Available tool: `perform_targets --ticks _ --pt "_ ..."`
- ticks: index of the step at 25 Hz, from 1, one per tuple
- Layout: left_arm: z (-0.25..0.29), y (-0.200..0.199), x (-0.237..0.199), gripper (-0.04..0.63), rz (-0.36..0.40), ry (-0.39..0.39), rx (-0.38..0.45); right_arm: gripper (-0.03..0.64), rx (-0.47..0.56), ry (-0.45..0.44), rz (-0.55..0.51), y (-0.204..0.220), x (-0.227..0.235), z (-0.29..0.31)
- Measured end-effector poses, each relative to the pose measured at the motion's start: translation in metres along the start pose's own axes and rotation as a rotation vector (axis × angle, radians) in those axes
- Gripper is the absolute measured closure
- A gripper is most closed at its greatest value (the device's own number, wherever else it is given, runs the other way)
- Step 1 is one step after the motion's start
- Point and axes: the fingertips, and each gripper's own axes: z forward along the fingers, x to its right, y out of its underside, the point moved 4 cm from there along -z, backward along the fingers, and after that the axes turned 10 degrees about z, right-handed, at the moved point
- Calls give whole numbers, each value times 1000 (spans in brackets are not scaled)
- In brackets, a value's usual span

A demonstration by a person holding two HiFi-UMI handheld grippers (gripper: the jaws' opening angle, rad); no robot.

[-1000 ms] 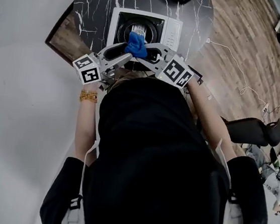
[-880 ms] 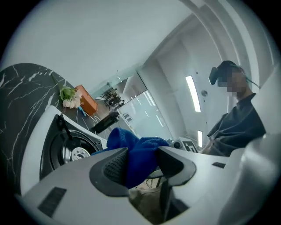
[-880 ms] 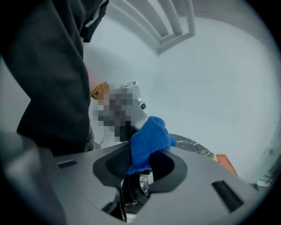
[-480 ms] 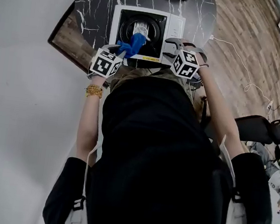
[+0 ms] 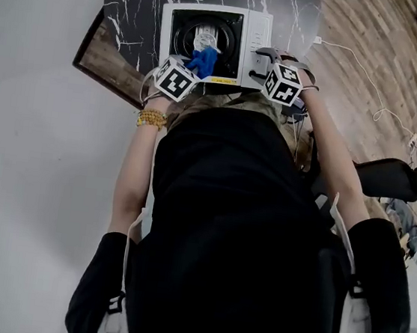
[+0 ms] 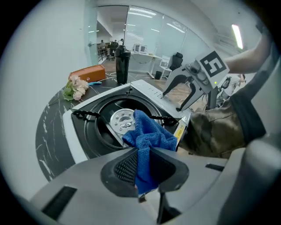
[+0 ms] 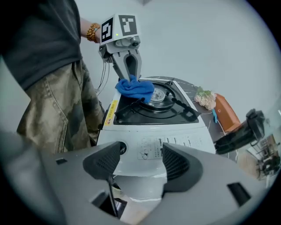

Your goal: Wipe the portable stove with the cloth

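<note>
**Blue cloth (image 6: pixel 147 136) clamped over portable stove (image 5: pixel 258 40)**

The cloth is pinched by the left gripper (image 6: pixel 141 163), whose jaws have just been closing on it, at the burner in the upper centre. The right gripper (image 7: pixel 139 165), its jaws just opened wide, is held empty before the stove's white front.

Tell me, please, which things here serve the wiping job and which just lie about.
Job: white portable stove; blue cloth; left gripper, jaws just closed onto it; right gripper, jaws just opened, empty.
Idle: orange case, pale flower posy, black bottle.
</note>
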Motion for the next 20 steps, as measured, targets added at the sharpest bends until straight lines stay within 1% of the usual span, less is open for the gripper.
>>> perform_targets --ticks 2,4,6,9,11,13,14,15,16,17,18,19,20 --pt "11 -5 9 532 -34 79 54 345 15 -2 40 0 2 3" --pt "18 -16 18 532 -36 122 81 345 23 -3 35 0 3 4" --pt "26 -31 26 532 5 144 65 345 34 -9 27 -1 4 5" --pt "37 -45 34 532 96 191 5 345 42 -11 25 0 5 4" --pt "37 -47 33 531 122 229 -1 345 45 -8 27 -1 6 4" --pt "29 -45 29 531 98 255 48 345 40 -7 29 0 6 3" --pt "21 -42 24 531 60 252 90 345 33 -9 30 1 4 2" --pt "10 -38 16 531 2 228 143 345 24 -11 31 2 3 2" --pt "-3 -33 1 531 -69 177 203 344 15 -12 30 2 3 2" --pt "-19 -27 -17 531 -139 98 263 345 7 -10 30 2 3 2" --pt "-35 -19 -39 531 -194 0 307 344 0 -6 31 1 4 3" --pt "-49 -11 -59 531 -219 -102 323 345 -5 -2 32 0 4 4" --pt "-59 -3 -77 531 -211 -193 309 345 -11 0 34 -1 4 4"
